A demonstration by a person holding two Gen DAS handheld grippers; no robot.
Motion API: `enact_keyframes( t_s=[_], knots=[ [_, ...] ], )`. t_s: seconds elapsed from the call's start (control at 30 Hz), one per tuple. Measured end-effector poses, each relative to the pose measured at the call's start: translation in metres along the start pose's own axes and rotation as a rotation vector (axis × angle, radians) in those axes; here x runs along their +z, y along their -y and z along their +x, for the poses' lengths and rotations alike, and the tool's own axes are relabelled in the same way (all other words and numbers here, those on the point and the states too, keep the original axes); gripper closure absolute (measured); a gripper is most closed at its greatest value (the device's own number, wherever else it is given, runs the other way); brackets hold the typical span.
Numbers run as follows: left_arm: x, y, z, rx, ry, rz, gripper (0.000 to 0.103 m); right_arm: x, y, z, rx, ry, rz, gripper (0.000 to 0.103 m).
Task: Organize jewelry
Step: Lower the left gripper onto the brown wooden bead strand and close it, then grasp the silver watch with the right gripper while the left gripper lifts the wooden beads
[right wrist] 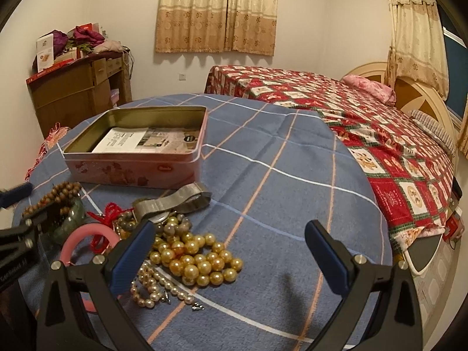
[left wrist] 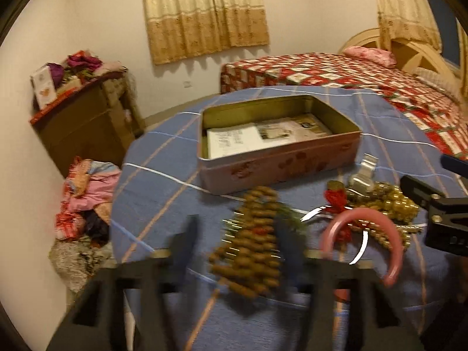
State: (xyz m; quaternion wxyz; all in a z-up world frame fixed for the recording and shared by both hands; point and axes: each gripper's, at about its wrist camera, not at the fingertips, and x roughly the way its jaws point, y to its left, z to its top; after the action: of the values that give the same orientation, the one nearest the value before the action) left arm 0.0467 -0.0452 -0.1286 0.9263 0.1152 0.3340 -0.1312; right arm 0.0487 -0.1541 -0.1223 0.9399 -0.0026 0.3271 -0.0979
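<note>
Two hand-held grippers were seen over the heap of jewelry. The left hand-held gripper (left wrist: 234,242) was held low and tilted forward, its fingers spread wide on either side of the wooden bead bracelets (left wrist: 251,242); through the motion blur it could not be told whether the beads were touched, and nothing was judged to be gripped. The right hand-held gripper (right wrist: 231,251) was held wide open and empty, level above the cloth, with its left finger beside the gold pearls (right wrist: 199,259) and its right finger over bare cloth.

The step in hand was judged to be the first pick: no jewelry was seen in the open tin (right wrist: 137,149), where only printed papers (right wrist: 146,139) lay. The next move was judged to call for the left fingers to be closed on the wooden beads, which would then be lifted and carried forward over the tin's near wall.

Around these, a pink bangle (left wrist: 377,245), a watch strap (right wrist: 178,200) and small white pearls (right wrist: 152,285) were left loose on the blue checked counter (right wrist: 278,161), just in front of the tin.
</note>
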Motion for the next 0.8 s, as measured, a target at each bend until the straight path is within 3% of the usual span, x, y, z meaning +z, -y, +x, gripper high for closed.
enact_keyframes(
  t_s=[0.1,0.3,0.53,0.8],
  knots=[
    [0.001,0.002,-0.004,-0.034,0.010,0.004,0.082,0.000,0.001,0.001,0.004,-0.004,0.001,0.000],
    [0.014,-0.007,-0.028,-0.076,0.090,-0.024,0.083,0.000,0.004,0.005,0.025,-0.017,0.020,0.001],
    [0.031,-0.016,-0.042,0.008,0.184,0.004,0.083,0.004,0.007,0.010,0.048,-0.043,0.038,0.004],
    [0.039,-0.025,-0.014,0.046,0.156,0.006,0.083,0.022,0.004,0.025,0.069,-0.071,0.035,0.008]
  ],
)
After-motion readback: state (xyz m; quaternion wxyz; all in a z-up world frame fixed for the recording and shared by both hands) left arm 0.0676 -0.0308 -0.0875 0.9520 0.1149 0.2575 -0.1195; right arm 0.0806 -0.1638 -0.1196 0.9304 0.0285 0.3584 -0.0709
